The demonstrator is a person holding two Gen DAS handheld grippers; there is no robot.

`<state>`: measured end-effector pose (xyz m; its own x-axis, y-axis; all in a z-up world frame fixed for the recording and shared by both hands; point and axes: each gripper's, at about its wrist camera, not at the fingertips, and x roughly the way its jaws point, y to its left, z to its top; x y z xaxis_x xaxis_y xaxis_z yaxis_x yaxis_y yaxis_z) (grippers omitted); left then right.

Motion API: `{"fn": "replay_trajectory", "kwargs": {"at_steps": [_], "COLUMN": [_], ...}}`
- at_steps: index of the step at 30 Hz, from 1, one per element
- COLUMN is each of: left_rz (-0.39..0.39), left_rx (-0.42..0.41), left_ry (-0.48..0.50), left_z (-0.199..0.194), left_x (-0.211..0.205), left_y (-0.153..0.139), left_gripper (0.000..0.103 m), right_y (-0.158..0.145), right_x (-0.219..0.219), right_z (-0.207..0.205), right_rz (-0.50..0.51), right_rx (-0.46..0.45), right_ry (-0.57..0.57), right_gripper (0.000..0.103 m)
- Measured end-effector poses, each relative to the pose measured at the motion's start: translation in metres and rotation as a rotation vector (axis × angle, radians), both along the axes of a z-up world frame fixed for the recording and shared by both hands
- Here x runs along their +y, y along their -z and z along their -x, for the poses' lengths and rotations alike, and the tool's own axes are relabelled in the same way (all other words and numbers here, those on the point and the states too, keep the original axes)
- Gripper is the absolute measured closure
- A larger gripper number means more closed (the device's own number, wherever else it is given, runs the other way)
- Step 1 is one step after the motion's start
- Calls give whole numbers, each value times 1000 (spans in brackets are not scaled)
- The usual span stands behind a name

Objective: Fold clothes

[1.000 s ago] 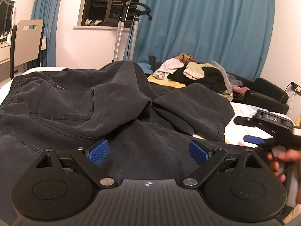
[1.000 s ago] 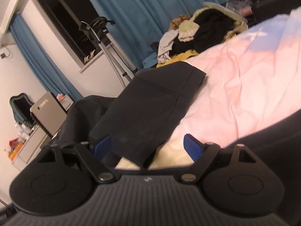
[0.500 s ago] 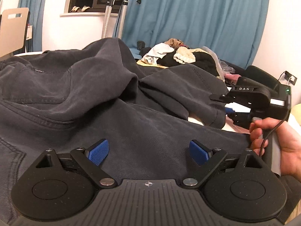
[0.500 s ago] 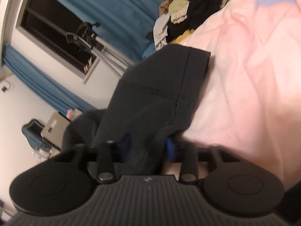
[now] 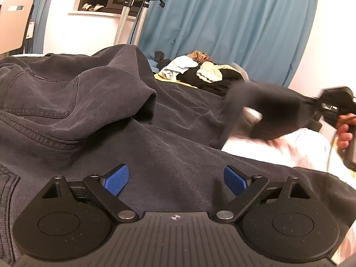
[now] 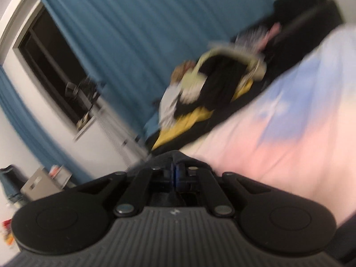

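Note:
Dark grey trousers (image 5: 93, 111) lie rumpled across the bed, back pocket up at the left. My left gripper (image 5: 175, 180) is open and hovers just over the trouser cloth, holding nothing. My right gripper (image 6: 175, 173) is shut on the hem of one trouser leg (image 6: 175, 155). In the left wrist view that leg end (image 5: 273, 109) is lifted off the bed at the right, blurred, with the right gripper (image 5: 311, 104) and the hand behind it.
A pile of mixed clothes (image 5: 200, 71) lies at the far end of the bed, also in the right wrist view (image 6: 211, 89). Pink-white sheet (image 6: 300, 144) lies to the right. Blue curtains, a window, a garment steamer stand (image 5: 131, 11) and a chair (image 5: 13, 24) are behind.
My right gripper closed on the trouser leg hem and lifted it up and to the right, fast enough to blur. My left gripper stayed open over the trousers.

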<state>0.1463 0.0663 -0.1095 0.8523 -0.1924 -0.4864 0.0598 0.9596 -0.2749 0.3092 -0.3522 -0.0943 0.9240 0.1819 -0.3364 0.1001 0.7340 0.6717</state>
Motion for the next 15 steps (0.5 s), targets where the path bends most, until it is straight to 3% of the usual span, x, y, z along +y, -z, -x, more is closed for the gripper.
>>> {"fn": "replay_trajectory", "kwargs": {"at_steps": [5, 6, 7, 9, 11, 15], "left_rz": [-9, -13, -17, -20, -24, -32], "left_rx": [-6, -5, -4, -2, 0, 2], "left_ry": [4, 3, 1, -3, -3, 0], "left_z": [-3, -3, -4, -6, -5, -2], "left_x": [-2, -3, -4, -4, -5, -6], "left_y": [-1, 0, 0, -1, -2, -3], "left_gripper": [9, 9, 9, 9, 9, 9], "right_y": [-16, 6, 20, 26, 31, 21], "right_x": [-64, -82, -90, -99, -108, -106], "right_z": [10, 12, 12, 23, 36, 67], "right_rz": [22, 30, 29, 1, -30, -43], "right_rx": [-17, 3, 38, 58, 72, 71], "right_ry": [153, 154, 159, 196, 234, 273], "right_gripper": [99, 97, 86, 77, 53, 44]}}
